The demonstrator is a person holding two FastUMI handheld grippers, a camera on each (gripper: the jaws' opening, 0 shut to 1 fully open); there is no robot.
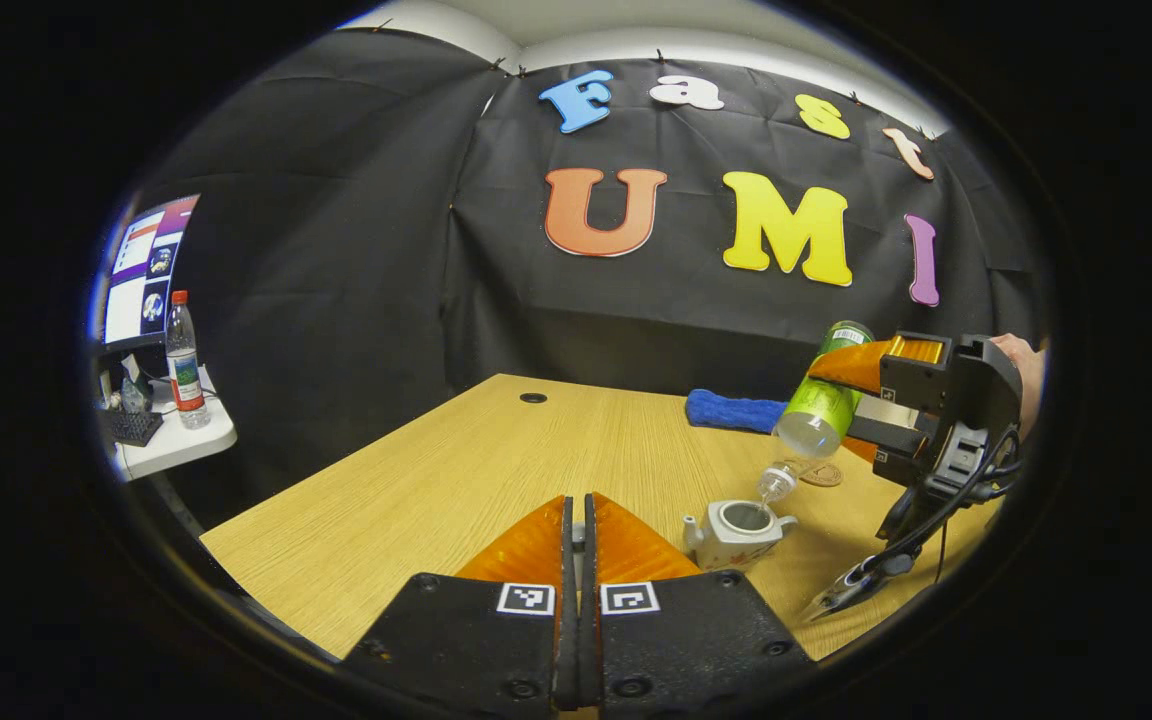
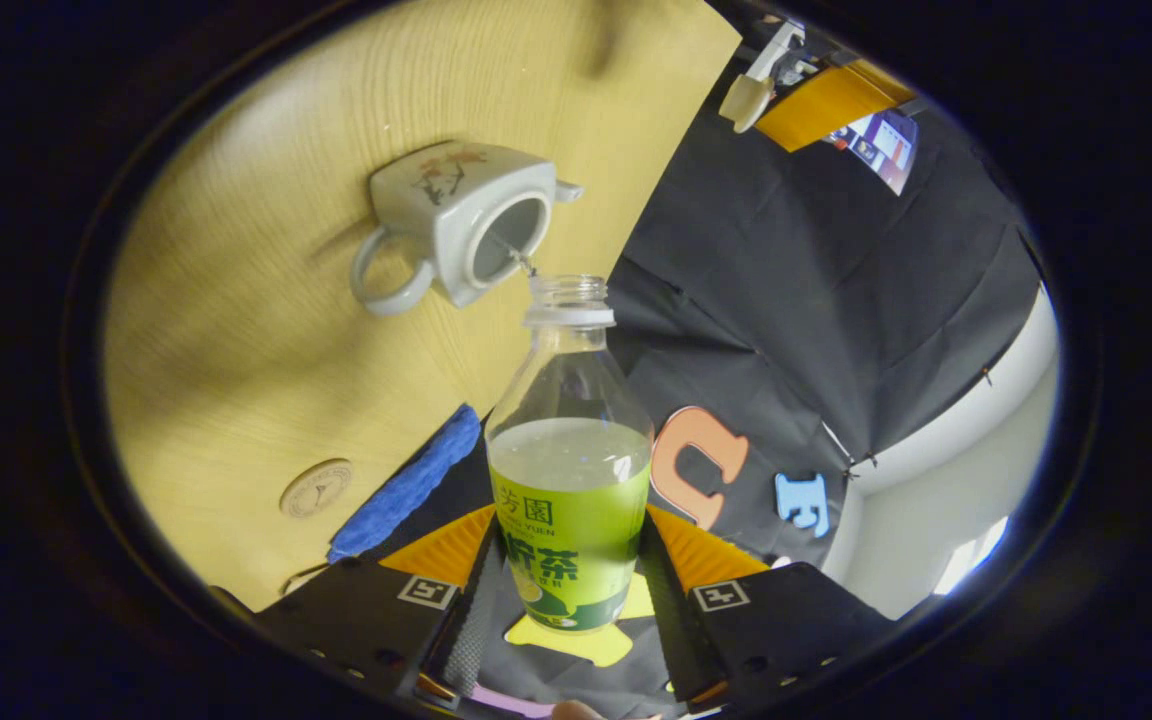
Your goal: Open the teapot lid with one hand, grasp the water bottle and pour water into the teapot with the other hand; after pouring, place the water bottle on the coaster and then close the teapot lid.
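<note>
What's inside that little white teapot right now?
The teapot is open, a thin stream running in from the tilted bottle. Its inside looks grey and shadowed; the water level cannot be seen.

Whatever the left tongs (image 1: 577, 520) pinch is perhaps hidden.

Bare table (image 1: 416, 480) left of teapot (image 1: 736, 533), tilted bottle (image 1: 821, 400) overhead

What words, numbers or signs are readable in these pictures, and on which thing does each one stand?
Water bottle: printed label, not read out here.
Teapot: a painted picture, no words.
Coaster: marks too small to read.
Small bottle on the side table: label too small to read.
</note>
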